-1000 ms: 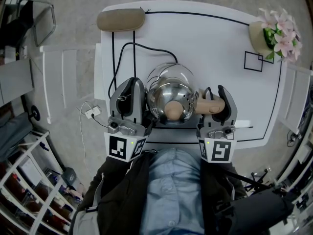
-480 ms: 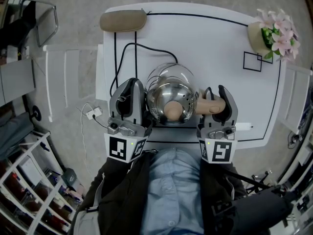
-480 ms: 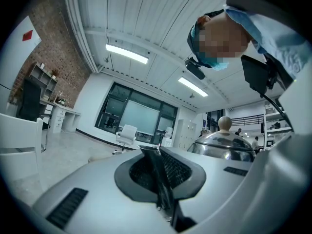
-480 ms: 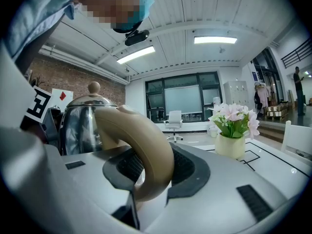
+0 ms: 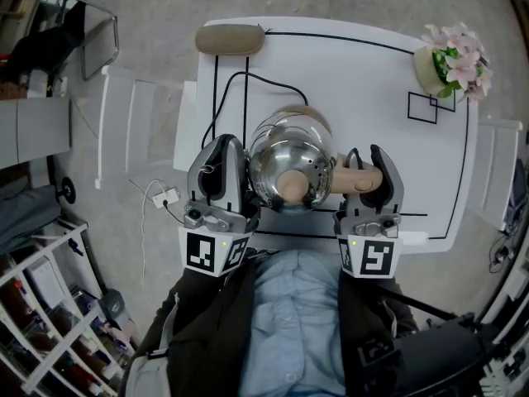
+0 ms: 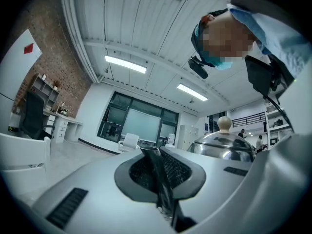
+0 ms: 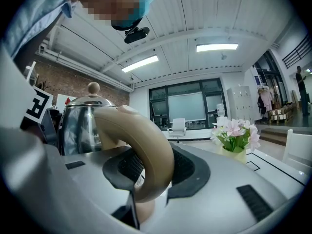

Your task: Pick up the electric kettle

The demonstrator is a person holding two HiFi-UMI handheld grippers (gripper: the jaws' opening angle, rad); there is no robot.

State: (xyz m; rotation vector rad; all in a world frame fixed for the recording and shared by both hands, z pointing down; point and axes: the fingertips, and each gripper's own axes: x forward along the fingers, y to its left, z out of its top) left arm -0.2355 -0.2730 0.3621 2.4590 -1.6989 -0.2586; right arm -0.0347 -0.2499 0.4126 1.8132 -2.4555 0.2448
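Observation:
The steel electric kettle (image 5: 289, 168), with a beige lid knob, hangs above the white table (image 5: 372, 81), just in front of its round base (image 5: 307, 112). My right gripper (image 5: 366, 160) is shut on the kettle's beige handle (image 5: 355, 178). In the right gripper view the handle (image 7: 141, 145) fills the gap between the pads, with the steel body (image 7: 80, 123) to its left. My left gripper (image 5: 223, 151) is shut with nothing in it, close against the kettle's left side. In the left gripper view the kettle's lid (image 6: 222, 147) shows at the right of the closed pads (image 6: 158, 167).
A black cord (image 5: 240, 81) runs from the base to the table's far edge. A beige oblong pad (image 5: 230, 40) lies at the far left corner, a pot of pink flowers (image 5: 446, 60) at the far right. A plug strip (image 5: 165, 197) lies on the floor at left.
Both grippers have risen together with the kettle, which now stands clear of its base. The jaws look the same as before.

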